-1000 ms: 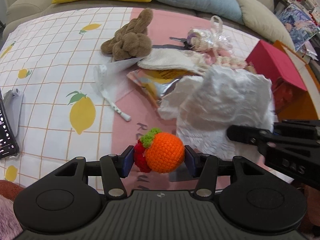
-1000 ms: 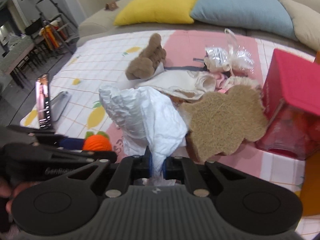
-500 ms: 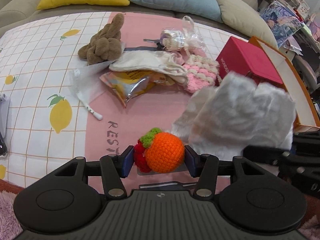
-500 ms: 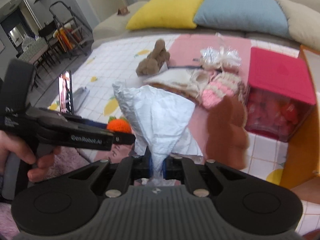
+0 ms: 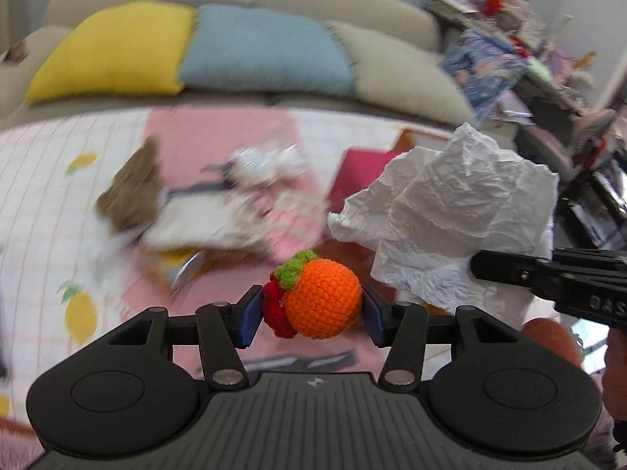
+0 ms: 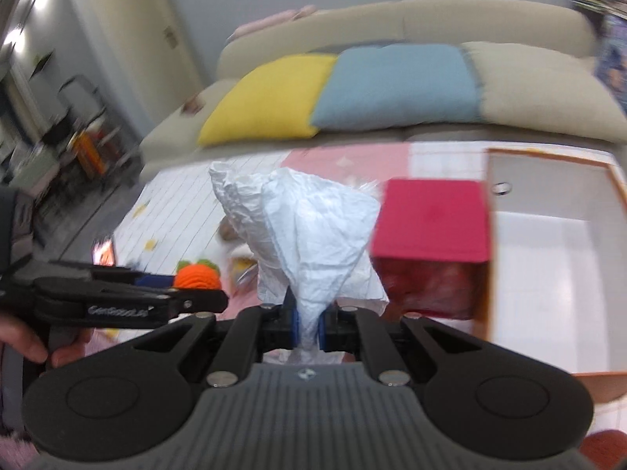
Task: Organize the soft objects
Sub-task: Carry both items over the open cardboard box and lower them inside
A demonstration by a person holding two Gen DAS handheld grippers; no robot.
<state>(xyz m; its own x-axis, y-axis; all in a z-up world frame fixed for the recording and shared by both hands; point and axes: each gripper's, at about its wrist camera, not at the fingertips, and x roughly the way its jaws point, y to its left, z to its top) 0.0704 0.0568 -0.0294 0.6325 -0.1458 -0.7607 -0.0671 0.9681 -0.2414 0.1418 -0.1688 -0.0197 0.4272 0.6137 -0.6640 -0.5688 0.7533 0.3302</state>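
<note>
My left gripper (image 5: 311, 315) is shut on an orange crocheted fruit (image 5: 319, 299) with a green top and a red piece beside it, held in the air; it also shows in the right wrist view (image 6: 196, 276). My right gripper (image 6: 307, 327) is shut on a crumpled white tissue (image 6: 303, 235), which stands up from the jaws and also shows in the left wrist view (image 5: 450, 219). Both are above the patterned mat. A blurred pile of soft things (image 5: 219, 211), with a brown plush (image 5: 131, 192), lies on the mat below.
An orange-rimmed white box (image 6: 548, 258) lies open at the right, with a red box (image 6: 431, 219) beside it. A sofa with yellow (image 6: 266, 102), blue (image 6: 395, 82) and beige cushions runs along the back. Cluttered shelves (image 5: 548, 58) stand at far right.
Both grippers have risen and swung right with their loads; the mat and pile now sit lower and blurred, the sofa fills more of the view, and the open box has come into the right view.
</note>
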